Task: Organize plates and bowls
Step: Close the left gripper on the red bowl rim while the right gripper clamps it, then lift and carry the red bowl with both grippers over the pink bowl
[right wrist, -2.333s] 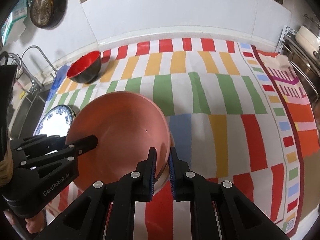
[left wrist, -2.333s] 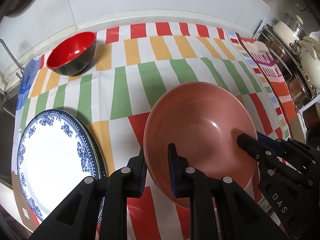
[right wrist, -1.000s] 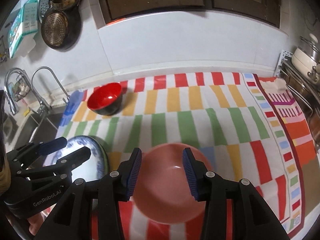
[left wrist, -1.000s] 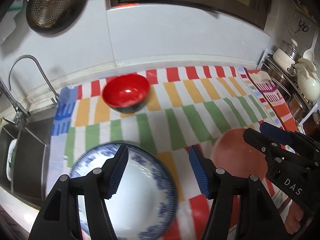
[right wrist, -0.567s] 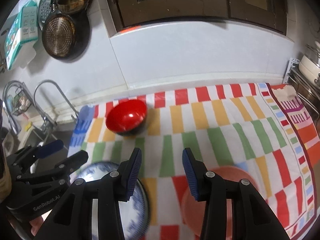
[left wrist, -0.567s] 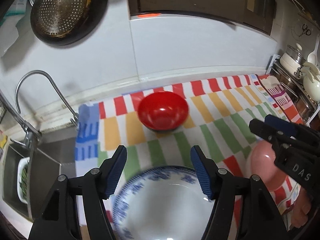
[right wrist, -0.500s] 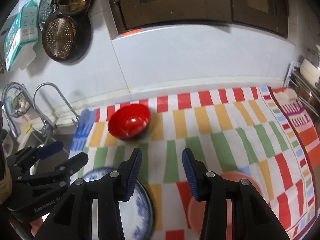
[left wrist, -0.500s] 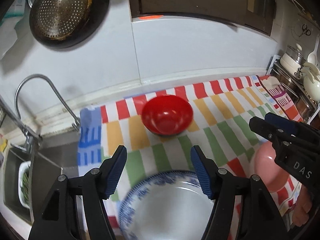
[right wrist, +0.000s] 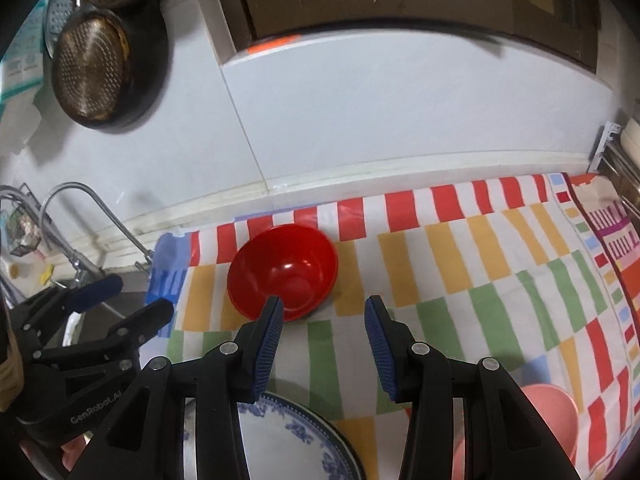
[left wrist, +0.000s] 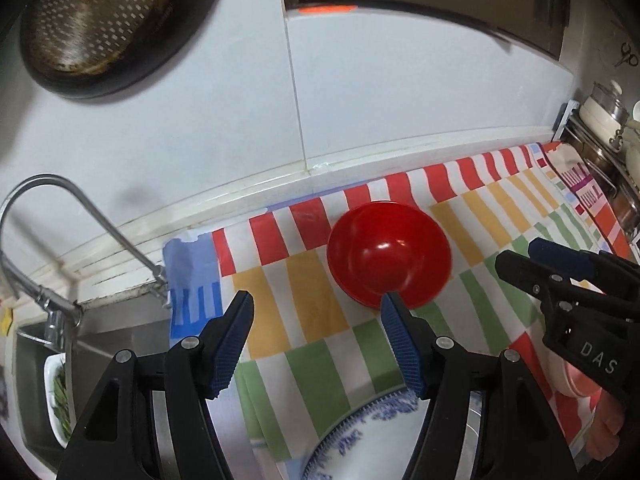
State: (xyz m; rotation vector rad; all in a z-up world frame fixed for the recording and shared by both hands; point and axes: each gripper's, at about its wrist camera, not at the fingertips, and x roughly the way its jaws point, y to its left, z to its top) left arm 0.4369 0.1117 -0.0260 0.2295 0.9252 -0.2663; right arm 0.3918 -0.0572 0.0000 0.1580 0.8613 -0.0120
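A red bowl (left wrist: 390, 254) (right wrist: 283, 270) stands upright on the striped cloth near the back wall. My left gripper (left wrist: 316, 302) is open with nothing between its fingers; its right fingertip overlaps the bowl's near rim in the picture. My right gripper (right wrist: 323, 306) is open too, its left fingertip in front of the bowl's near right rim. A blue-and-white plate (left wrist: 372, 440) (right wrist: 288, 436) lies close below both grippers. The pink bowl (right wrist: 560, 412) (left wrist: 566, 380) sits at the near right, partly hidden behind the right gripper (left wrist: 532, 258).
A sink with a curved tap (left wrist: 64, 216) (right wrist: 86, 216) lies left of the cloth, with a dish of greens (left wrist: 58, 396) in it. Pans (right wrist: 96, 68) hang on the wall. A rack with pots (left wrist: 604, 120) stands at the far right.
Both grippers let go of the pink bowl, opened, and moved left and toward the back. The red bowl has come closer and now sits just beyond the fingertips.
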